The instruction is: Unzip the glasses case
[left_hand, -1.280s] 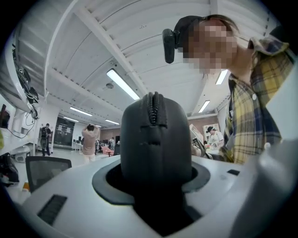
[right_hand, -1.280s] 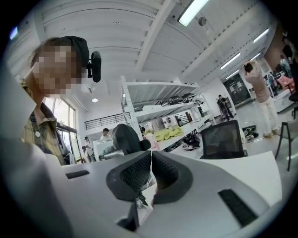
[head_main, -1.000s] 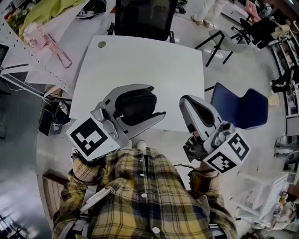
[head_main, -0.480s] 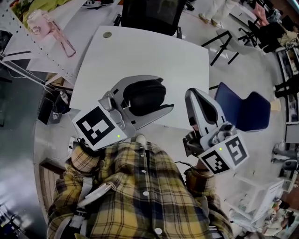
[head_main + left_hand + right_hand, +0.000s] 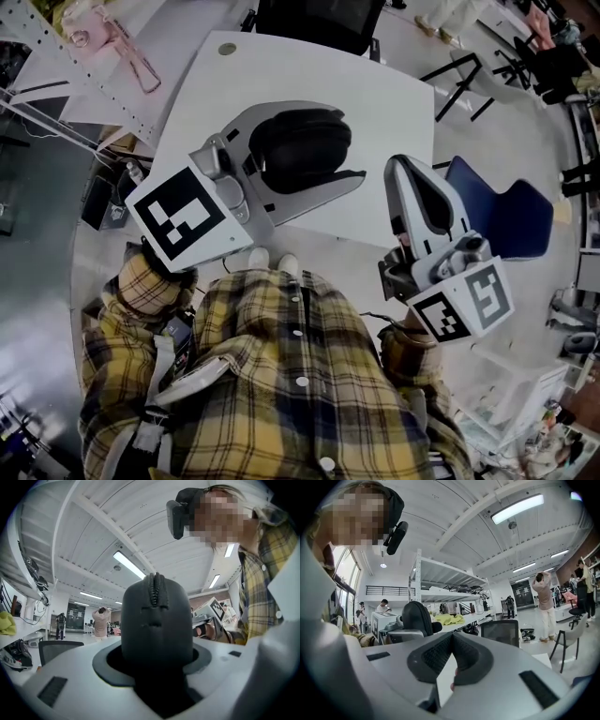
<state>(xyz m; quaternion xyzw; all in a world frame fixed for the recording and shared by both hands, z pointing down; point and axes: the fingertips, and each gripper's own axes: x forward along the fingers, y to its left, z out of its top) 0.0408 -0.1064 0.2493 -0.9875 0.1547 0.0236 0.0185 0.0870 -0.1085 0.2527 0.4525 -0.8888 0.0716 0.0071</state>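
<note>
Left claw (image 5: 333,142): clamped on glasses case (image 5: 298,150), held over desk (image 5: 281,66) near edge | Right claw (image 5: 409,171): jaws pressed together, at near-right corner.

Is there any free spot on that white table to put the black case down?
Yes. The white table is mostly bare: the far half, between the round grommet and the office chair, and the right side toward the blue chair. Only the near left is crowded, where the left gripper holds the glasses case.
</note>
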